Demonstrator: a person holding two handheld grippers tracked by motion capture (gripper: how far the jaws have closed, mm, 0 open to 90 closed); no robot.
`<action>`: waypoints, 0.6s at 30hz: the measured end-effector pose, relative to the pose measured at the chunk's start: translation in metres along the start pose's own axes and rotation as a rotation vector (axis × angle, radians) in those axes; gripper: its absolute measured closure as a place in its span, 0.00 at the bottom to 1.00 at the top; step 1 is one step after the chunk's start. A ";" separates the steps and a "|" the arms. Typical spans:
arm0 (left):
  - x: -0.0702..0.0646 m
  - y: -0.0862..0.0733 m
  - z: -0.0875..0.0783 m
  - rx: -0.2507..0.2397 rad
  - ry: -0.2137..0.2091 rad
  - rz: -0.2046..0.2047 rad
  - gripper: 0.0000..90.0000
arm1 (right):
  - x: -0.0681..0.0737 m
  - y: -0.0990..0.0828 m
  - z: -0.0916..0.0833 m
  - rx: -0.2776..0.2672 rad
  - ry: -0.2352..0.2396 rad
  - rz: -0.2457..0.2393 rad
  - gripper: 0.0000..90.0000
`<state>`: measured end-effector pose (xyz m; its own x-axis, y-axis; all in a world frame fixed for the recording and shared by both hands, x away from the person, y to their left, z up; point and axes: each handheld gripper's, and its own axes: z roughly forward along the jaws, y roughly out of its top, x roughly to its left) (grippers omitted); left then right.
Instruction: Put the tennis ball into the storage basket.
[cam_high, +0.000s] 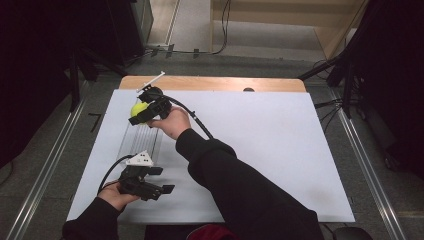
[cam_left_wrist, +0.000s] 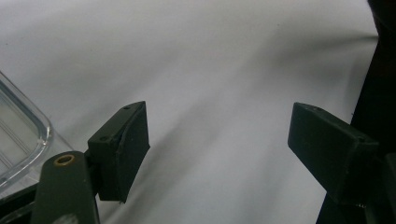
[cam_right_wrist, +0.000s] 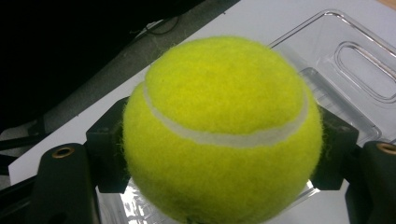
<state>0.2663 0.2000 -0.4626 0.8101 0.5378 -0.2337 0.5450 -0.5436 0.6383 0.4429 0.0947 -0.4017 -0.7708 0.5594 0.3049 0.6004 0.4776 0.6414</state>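
Observation:
A yellow-green tennis ball (cam_high: 138, 109) with a white seam is held in my right gripper (cam_high: 141, 112) over the far left part of the table, above the far end of a clear plastic tray (cam_high: 136, 140). In the right gripper view the ball (cam_right_wrist: 223, 128) sits pinched between the two black jaws, with the tray (cam_right_wrist: 355, 70) below and behind it. My left gripper (cam_high: 162, 189) rests low near the table's front left, jaws wide apart. In the left gripper view nothing lies between its pads (cam_left_wrist: 123, 149), and a corner of the tray (cam_left_wrist: 23, 135) shows at the left.
The table is covered by a white sheet (cam_high: 270, 150), with a wooden edge (cam_high: 215, 83) at the far side. A white bracket-like piece (cam_high: 151, 81) lies at the far left corner. Metal rails (cam_high: 45, 170) run along both sides on the floor.

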 end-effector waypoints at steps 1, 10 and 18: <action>0.000 0.000 0.000 0.000 0.000 0.000 0.24 | 0.000 0.000 0.001 0.003 0.000 0.000 0.25; 0.000 0.000 0.000 -0.002 -0.003 0.001 0.24 | 0.001 -0.003 0.009 0.020 -0.019 -0.013 0.25; 0.000 0.000 0.000 0.003 -0.003 0.008 0.24 | 0.002 -0.007 0.018 0.044 -0.023 -0.010 0.25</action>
<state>0.2663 0.2002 -0.4624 0.8153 0.5311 -0.2306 0.5389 -0.5504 0.6377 0.4410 0.1047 -0.4177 -0.7721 0.5695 0.2818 0.6016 0.5123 0.6128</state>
